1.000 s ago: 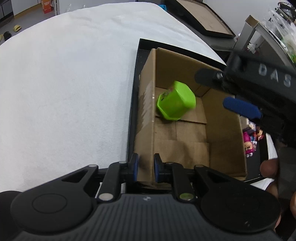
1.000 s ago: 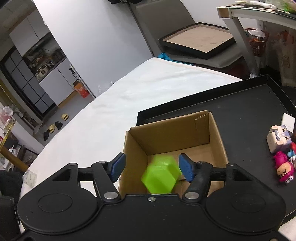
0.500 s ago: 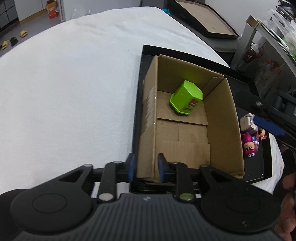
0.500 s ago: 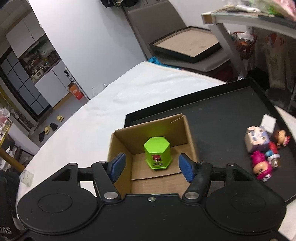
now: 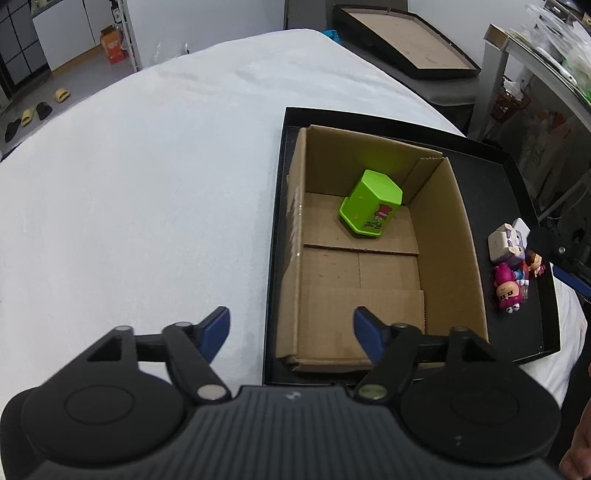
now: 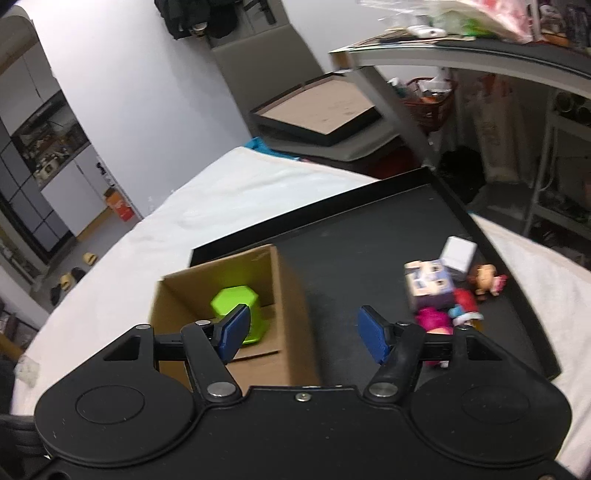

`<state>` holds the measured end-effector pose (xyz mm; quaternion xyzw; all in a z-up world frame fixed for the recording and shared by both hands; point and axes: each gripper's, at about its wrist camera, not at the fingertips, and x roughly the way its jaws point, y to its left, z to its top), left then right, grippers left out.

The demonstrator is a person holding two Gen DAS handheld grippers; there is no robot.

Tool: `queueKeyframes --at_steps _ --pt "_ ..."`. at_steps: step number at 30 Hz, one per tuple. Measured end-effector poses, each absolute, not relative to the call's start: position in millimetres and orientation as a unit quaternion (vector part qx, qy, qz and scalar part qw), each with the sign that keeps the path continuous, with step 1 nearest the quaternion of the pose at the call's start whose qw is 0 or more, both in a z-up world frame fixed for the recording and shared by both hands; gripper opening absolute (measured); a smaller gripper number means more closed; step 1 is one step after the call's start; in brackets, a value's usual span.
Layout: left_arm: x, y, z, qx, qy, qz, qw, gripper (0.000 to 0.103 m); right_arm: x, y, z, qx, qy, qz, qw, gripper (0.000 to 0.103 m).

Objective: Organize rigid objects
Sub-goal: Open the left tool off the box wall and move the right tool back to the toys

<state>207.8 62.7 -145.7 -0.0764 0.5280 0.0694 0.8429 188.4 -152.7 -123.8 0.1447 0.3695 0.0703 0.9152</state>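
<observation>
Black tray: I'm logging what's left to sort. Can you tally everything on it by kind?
Cardboard box: 1
Green hexagonal container, inside the box: 1
Small white box: 1
Toy figures: at least 4; they overlap
Total: at least 7

**A lived-in home room, as I see it**

I look past a white-covered table [image 5: 147,192] to slippers [image 5: 61,95] on the floor, white cupboards [image 6: 74,192], a cluttered shelf unit [image 6: 498,48] holding a wicker basket [image 6: 430,107], and dark clothing [image 6: 199,14] hung on the wall.
</observation>
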Motion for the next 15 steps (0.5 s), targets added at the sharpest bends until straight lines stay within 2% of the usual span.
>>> queueKeyframes --at_steps 3,15 --pt "209 57 -145 -0.070 0.527 0.070 0.844 0.083 188 -168 -130 0.144 0.366 0.054 0.918 0.065" --pt "223 43 -143 -0.048 0.519 0.115 0.846 0.085 195 -230 -169 0.191 0.379 0.006 0.906 0.065"
